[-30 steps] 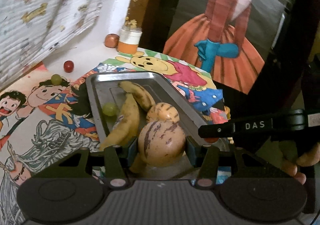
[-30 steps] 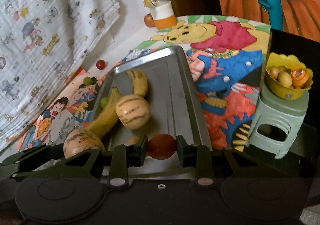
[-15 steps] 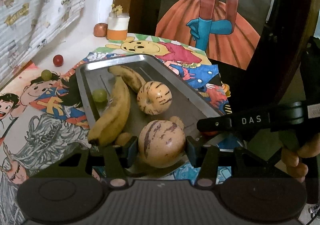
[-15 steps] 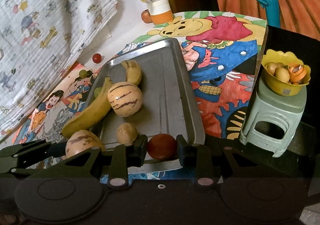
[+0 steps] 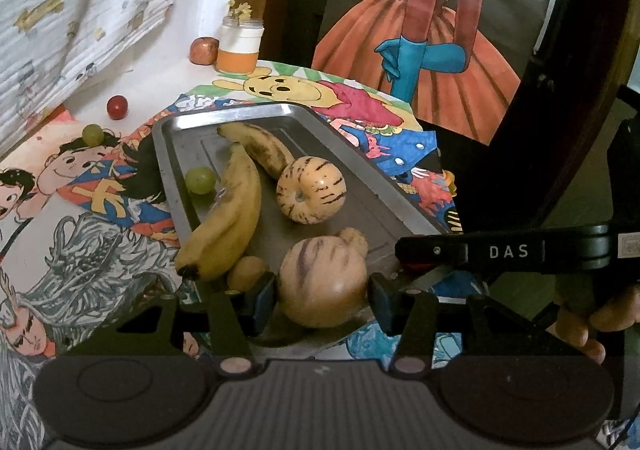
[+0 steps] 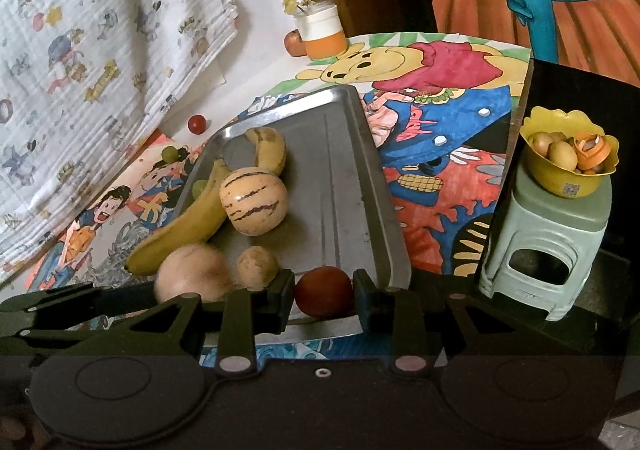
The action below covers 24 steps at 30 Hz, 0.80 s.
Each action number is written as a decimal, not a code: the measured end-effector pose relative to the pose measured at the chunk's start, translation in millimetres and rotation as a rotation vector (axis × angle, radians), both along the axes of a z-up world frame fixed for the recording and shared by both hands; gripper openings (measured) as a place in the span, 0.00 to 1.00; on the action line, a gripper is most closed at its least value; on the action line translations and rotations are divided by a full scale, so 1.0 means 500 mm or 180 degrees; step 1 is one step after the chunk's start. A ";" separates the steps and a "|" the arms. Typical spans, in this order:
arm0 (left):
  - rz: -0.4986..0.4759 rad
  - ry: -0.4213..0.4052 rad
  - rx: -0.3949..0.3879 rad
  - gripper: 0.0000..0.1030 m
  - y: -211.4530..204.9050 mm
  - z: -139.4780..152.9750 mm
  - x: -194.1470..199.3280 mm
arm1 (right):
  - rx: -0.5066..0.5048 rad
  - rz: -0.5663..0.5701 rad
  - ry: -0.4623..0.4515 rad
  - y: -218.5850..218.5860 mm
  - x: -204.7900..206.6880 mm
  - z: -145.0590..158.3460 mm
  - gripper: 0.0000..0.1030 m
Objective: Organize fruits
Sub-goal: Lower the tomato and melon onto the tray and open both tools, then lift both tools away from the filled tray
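A metal tray point(image 5: 224, 114) lies on cartoon-printed paper. It holds two bananas point(image 5: 228, 218), a striped melon point(image 5: 311, 190), a green grape point(image 5: 199, 180) and small brown fruits point(image 5: 248, 270). My left gripper point(image 5: 322, 290) is shut on a second striped melon point(image 5: 320, 274), held low over the tray's near end. My right gripper point(image 6: 324, 292) has a round red fruit point(image 6: 324, 290) between its pads at the tray's near right corner. Its jaws are opening, and the pads still touch the fruit's sides. Its arm crosses the left wrist view on the right.
A loose grape point(image 5: 93, 133) and a small red fruit point(image 5: 117, 107) lie on the table left of the tray. A jar point(image 5: 240, 50) and a reddish fruit point(image 5: 204, 51) stand at the back. A yellow bowl point(image 6: 568, 162) of fruit sits on a green stool point(image 6: 548, 234) to the right.
Both grippers keep their fruit. Both views have tilted a little, so the small brown fruits at the tray's near end now show. The red fruit sits lower by the tray's corner.
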<state>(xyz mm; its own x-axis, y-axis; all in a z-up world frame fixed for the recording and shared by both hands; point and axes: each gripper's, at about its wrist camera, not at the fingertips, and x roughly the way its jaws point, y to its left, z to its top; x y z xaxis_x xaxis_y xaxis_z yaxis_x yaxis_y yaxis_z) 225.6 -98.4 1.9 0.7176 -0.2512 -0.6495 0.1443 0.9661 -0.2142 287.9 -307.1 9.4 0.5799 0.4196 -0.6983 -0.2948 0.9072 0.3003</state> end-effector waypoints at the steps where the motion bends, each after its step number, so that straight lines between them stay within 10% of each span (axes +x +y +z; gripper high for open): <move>1: 0.0005 -0.0006 -0.0003 0.53 0.001 0.000 -0.002 | 0.0009 -0.0001 -0.0006 -0.001 -0.002 0.001 0.35; 24: 0.0353 -0.0254 -0.0132 0.79 0.086 0.040 -0.104 | 0.0089 -0.0136 -0.0321 0.005 -0.114 0.058 0.87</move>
